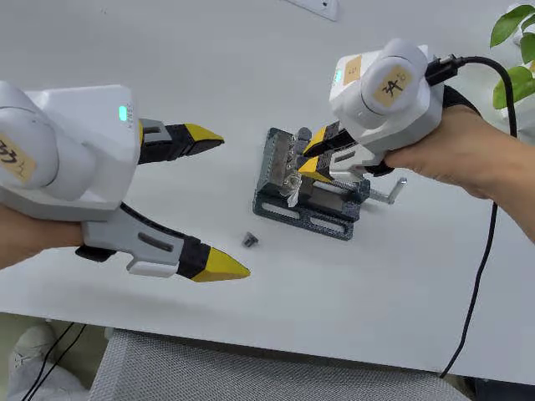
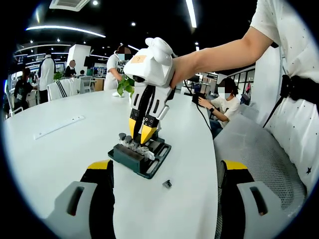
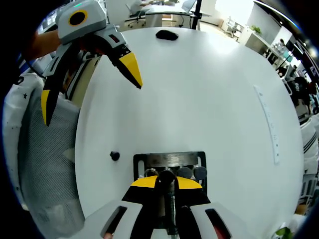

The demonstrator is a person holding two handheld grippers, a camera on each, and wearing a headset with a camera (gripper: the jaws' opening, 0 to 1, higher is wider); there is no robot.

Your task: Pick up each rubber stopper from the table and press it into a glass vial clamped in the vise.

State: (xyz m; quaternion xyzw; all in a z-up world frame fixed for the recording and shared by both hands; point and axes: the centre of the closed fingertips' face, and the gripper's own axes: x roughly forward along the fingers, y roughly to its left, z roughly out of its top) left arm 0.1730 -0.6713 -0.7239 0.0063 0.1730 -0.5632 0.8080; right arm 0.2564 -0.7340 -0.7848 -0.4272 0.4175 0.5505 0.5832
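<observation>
Right gripper [image 3: 166,181] over vise [image 1: 322,219], tips nearly together, pinching a dark rubber stopper [image 3: 166,176] at the row of vials [image 3: 192,173]; left gripper [image 1: 231,203] spread wide, holding nothing; loose stopper [image 1: 250,240] lies on table [image 1: 376,292] near vise.

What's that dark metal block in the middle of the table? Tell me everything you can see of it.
A small vise, dark grey metal by its look, flat on the white table. It has a slotted base plate, two jaws and a screw handle sticking out one side. Glass vials, some already stoppered, stand clamped between the jaws. The right claw, shut on a stopper, is just above them.
</observation>
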